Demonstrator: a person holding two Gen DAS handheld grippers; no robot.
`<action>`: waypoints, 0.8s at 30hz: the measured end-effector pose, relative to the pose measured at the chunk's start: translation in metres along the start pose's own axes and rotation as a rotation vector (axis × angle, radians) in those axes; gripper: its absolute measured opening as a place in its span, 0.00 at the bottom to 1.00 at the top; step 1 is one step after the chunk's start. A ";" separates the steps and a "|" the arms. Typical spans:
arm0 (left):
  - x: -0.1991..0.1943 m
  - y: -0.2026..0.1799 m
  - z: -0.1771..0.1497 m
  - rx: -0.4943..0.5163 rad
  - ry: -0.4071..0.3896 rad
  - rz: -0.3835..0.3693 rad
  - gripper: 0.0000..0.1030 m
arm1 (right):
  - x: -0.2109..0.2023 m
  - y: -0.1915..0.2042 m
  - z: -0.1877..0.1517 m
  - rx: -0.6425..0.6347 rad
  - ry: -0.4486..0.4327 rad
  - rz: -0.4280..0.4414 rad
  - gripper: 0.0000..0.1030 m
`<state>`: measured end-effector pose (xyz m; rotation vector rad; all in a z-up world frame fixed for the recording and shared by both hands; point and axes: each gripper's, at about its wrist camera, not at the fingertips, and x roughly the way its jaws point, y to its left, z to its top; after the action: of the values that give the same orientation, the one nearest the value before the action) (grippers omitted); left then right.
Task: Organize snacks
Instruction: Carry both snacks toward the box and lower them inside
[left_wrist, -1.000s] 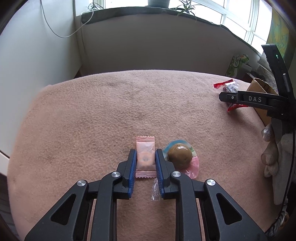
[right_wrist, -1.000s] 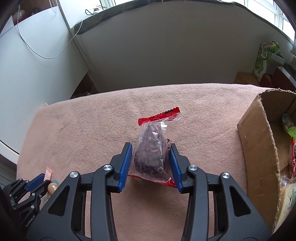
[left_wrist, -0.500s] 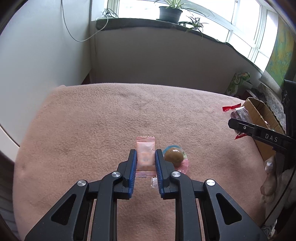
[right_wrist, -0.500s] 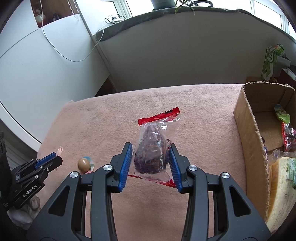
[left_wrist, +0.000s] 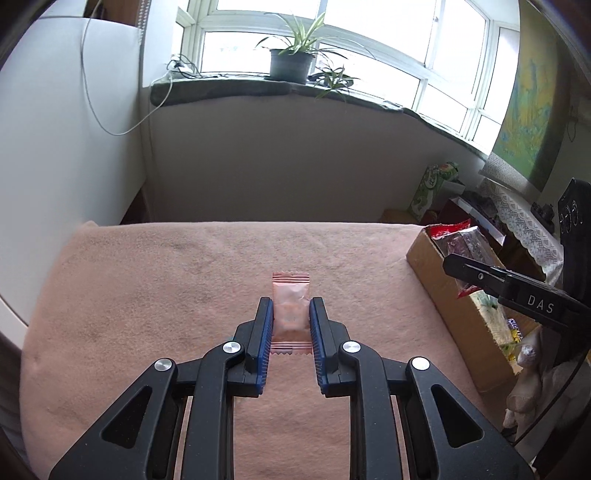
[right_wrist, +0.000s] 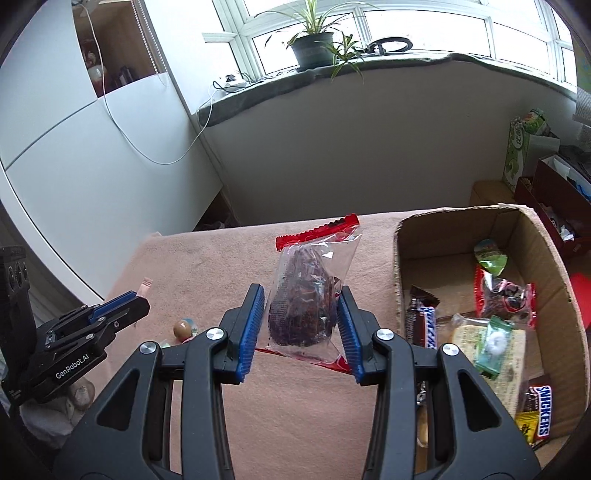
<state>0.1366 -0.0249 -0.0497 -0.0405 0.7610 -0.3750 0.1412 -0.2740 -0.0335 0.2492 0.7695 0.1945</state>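
Transfer underway: left gripper (left_wrist: 291, 325) clamps the pink sachet (left_wrist: 290, 307) above the blanket (left_wrist: 147, 295), right gripper (right_wrist: 301, 325) pinches the red-edged clear packet (right_wrist: 308, 291) beside the cardboard box (right_wrist: 397, 258), so next, I judge, each must clear its wall before letting go

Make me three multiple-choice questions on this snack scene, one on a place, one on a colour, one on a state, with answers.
1. Where is the cardboard box? A on the windowsill; B at the blanket's right edge; C on the floor.
2. What colour is the packet in the left gripper? A pink; B green; C blue.
3. How is the right gripper? A open and empty; B shut on the dark snack bag; C out of view.

Answers: B, it sits beside the blanket; A, pink wrapper; B, the pads press the bag.
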 end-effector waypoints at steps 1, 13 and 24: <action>0.002 -0.007 0.002 0.005 -0.002 -0.010 0.18 | -0.005 -0.006 0.001 0.004 -0.004 -0.006 0.40; 0.026 -0.097 0.020 0.081 -0.001 -0.113 0.18 | -0.045 -0.086 0.008 0.064 -0.052 -0.084 0.40; 0.063 -0.159 0.031 0.133 0.040 -0.146 0.18 | -0.048 -0.140 0.009 0.099 -0.039 -0.118 0.40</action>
<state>0.1489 -0.1980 -0.0428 0.0368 0.7730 -0.5663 0.1251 -0.4212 -0.0363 0.2995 0.7539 0.0395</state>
